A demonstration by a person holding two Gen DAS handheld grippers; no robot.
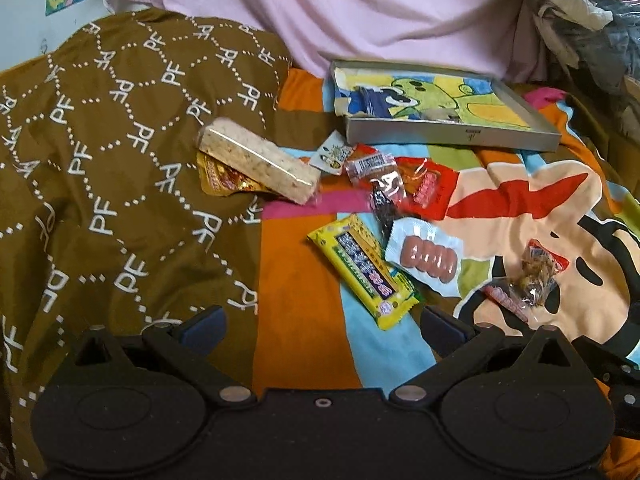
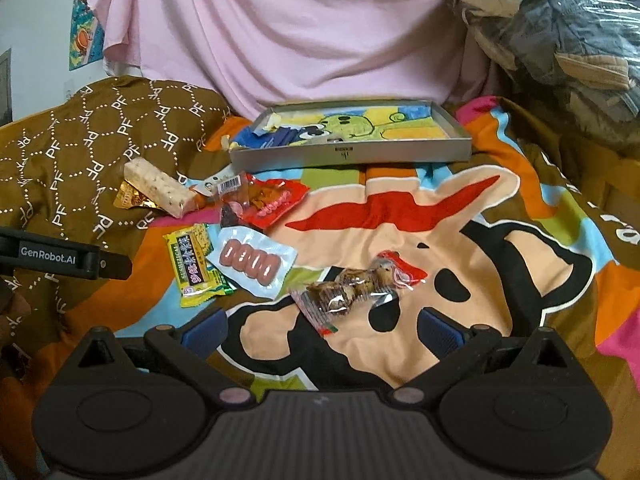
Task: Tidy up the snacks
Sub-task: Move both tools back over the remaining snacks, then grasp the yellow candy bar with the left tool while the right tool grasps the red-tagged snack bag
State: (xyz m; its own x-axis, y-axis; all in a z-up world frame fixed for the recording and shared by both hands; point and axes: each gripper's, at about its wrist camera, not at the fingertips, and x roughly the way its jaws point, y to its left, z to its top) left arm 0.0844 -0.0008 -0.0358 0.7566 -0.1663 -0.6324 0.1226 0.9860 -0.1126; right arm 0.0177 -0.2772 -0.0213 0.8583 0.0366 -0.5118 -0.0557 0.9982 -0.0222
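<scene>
Cartoon bedspread point(image 2: 400, 216) — snacks point(image 2: 256, 264), tray point(image 2: 348, 155)

Ahead of the right gripper point(image 2: 320, 330) a clear bag of dried snacks point(image 2: 356, 286) lay on the bedspread point(image 2: 400, 216), the sausage pack point(image 2: 256, 262) and noodle bar point(image 2: 196, 266) lay ahead-left, and the tray point(image 2: 348, 154) sat farthest beyond.

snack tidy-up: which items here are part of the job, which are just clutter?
Job:
- grey tray
- nougat bar
- gold packet
- red packet
- yellow bar
- sausage pack
- clear bag of dark snacks
- both grippers, open: left, right

Lying about:
- brown PF pillow
- pink sheet
- cartoon blanket
- plastic-wrapped bundle
</scene>
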